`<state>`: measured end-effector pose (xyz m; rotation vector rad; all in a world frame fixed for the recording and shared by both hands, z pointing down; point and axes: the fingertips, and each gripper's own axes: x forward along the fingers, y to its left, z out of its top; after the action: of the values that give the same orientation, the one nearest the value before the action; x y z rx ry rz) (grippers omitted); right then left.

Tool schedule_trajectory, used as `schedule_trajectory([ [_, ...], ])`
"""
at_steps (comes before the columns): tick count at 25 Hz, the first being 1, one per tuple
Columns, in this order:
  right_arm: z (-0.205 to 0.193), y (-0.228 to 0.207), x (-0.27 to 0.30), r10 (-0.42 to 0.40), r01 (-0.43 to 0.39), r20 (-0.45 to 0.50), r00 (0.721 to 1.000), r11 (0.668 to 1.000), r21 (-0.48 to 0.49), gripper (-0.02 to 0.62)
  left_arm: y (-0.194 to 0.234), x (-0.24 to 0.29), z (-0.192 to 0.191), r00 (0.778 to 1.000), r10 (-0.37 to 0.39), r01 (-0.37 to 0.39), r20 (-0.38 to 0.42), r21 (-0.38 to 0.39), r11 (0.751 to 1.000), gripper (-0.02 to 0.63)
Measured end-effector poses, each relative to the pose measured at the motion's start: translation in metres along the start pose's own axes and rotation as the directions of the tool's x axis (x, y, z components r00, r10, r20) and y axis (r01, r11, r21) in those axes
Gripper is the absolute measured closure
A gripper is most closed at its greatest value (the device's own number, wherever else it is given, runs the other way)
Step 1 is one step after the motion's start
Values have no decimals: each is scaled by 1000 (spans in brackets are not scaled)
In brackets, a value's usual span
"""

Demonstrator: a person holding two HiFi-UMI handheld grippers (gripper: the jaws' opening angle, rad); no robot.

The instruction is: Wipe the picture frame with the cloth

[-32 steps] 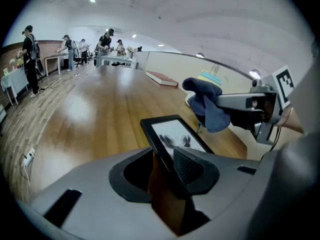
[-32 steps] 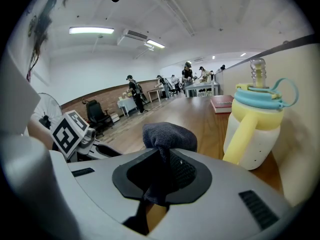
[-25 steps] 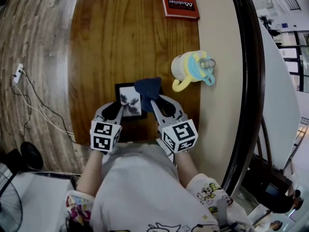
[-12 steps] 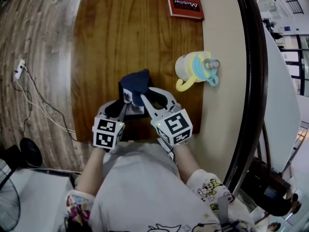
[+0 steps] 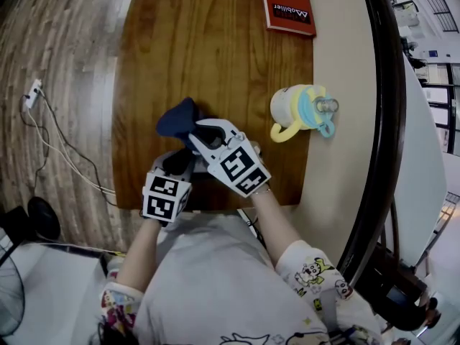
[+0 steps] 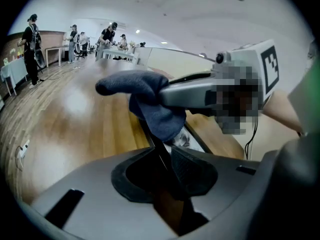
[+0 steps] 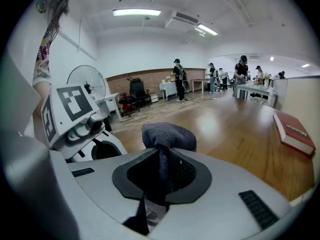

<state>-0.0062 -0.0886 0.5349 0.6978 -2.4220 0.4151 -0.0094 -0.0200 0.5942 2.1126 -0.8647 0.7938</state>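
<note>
we read the left tongs (image 6: 167, 158) clamped on the near edge of the picture frame (image 6: 181, 140), which runs straight ahead of them, while the right tongs (image 7: 161, 170), pinching the cloth (image 7: 167, 135), cross from the right over its far end.

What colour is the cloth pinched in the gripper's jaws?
The cloth is dark navy blue. It shows best in the left gripper view.
</note>
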Motion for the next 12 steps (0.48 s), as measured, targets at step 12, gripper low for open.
schedule_trajectory([
  [12,-25,4,31,80,-110,-173,982,980,-167,552,1,2,-2,1000,-3,3,-10,-7,1000,506],
])
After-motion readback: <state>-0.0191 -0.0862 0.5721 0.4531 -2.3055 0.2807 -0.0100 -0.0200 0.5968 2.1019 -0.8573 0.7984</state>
